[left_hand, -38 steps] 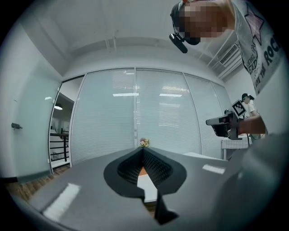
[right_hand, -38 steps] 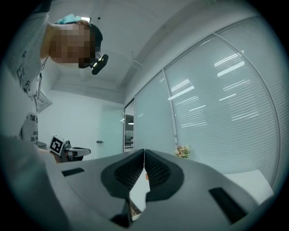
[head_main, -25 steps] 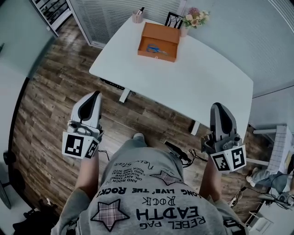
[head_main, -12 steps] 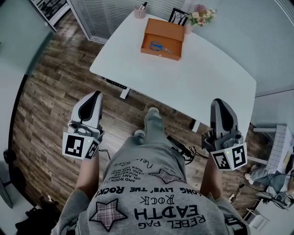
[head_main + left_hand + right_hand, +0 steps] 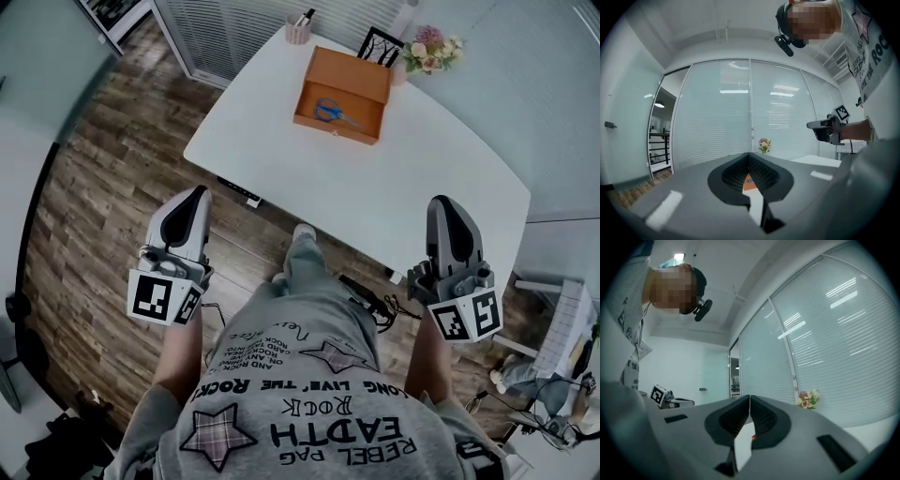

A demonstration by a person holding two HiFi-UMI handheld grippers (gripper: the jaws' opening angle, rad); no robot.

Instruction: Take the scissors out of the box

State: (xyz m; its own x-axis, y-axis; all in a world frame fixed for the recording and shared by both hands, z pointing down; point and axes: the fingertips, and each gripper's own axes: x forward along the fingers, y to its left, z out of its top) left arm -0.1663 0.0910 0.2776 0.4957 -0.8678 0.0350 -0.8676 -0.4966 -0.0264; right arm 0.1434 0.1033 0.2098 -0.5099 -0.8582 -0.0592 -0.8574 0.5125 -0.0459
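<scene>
An open orange box (image 5: 336, 129) stands at the far side of the white table (image 5: 403, 197). Blue-handled scissors (image 5: 330, 111) lie inside it. I hold both grippers level at waist height, short of the table's near edge and far from the box. My left gripper (image 5: 195, 193) hangs over the wooden floor, its jaws closed together with nothing in them (image 5: 749, 155). My right gripper (image 5: 439, 202) is near the table's near right edge, also shut and empty (image 5: 750, 397). A sliver of the orange box (image 5: 748, 180) shows through the left jaws.
A pen cup (image 5: 298, 30), a black chair back (image 5: 380, 45) and a vase of flowers (image 5: 429, 49) stand behind the box. Cables (image 5: 375, 305) lie on the floor under the table. A white rack (image 5: 570, 314) is at the right.
The person has stepped toward the table, one leg forward. The table and box have slid lower in the head view. Both grippers stay shut, held as before.
</scene>
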